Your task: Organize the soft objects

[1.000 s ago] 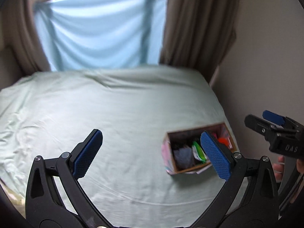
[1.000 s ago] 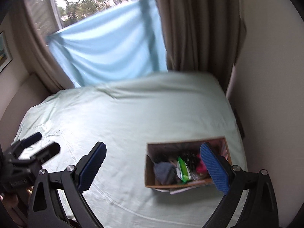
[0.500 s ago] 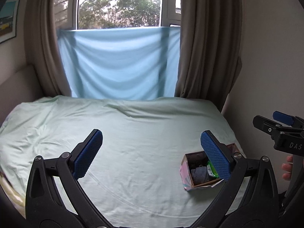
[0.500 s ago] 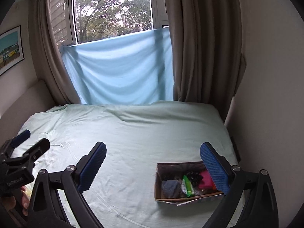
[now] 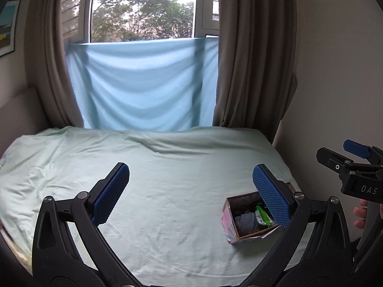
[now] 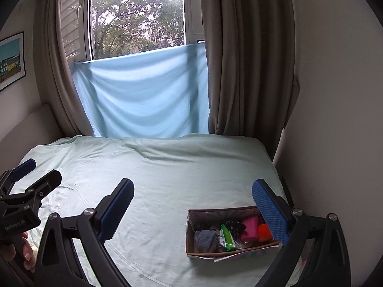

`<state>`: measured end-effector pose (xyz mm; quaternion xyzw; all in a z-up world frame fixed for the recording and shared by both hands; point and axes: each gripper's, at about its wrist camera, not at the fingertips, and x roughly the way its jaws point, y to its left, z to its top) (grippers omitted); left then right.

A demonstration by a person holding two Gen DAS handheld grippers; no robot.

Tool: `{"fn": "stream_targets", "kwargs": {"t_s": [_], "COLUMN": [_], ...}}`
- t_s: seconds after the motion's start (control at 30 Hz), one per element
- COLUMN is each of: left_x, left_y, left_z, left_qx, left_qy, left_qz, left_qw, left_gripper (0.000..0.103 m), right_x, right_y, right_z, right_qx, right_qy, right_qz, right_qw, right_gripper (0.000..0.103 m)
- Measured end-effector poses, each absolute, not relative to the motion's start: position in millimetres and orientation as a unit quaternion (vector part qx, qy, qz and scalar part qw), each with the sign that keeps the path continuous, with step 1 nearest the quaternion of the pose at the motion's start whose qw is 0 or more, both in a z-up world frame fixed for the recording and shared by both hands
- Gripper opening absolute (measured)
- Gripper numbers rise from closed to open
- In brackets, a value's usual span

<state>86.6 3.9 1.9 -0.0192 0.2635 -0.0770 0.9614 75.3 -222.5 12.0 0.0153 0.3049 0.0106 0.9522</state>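
A small open cardboard box (image 6: 191,234) stands on the bed near its right front corner; it also shows in the left wrist view (image 5: 229,217). It holds soft items: a grey cloth (image 6: 207,240), a green packet (image 6: 227,238), a black piece (image 6: 235,224), a pink item (image 6: 250,230) and an orange one (image 6: 263,232). My left gripper (image 5: 191,193) is open and empty, high above the bed, left of the box. My right gripper (image 6: 194,205) is open and empty, above the bed in front of the box. Each gripper shows at the edge of the other's view.
The bed (image 6: 167,179) has a pale green wrinkled sheet. A light blue cloth (image 6: 143,95) hangs over the window's lower half, between brown curtains (image 6: 239,71). A white wall (image 6: 335,119) runs along the bed's right side. A headboard (image 6: 24,124) is at the left.
Both grippers have risen and tilted up, away from the bed. The box now looks smaller and lower in both views, and the window has come into sight. Both stay open.
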Motion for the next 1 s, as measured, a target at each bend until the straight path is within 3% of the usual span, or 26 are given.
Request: {"fn": "stream_targets", "kwargs": {"t_s": [1.0], "left_x": [87.7], "left_y": [5.9], "left_z": [3.1], "left_qx": [-0.023], "left_qy": [0.260], "left_qz": [-0.083], "left_qw": [0.962], "left_gripper": [0.103], "right_x": [77.8], "right_y": [-223.0], "right_z": [12.8], "right_qx": [0.016], "right_qy": [0.301], "right_qz": [0.007], "right_qw": [0.953], "right_gripper": [0.099]}}
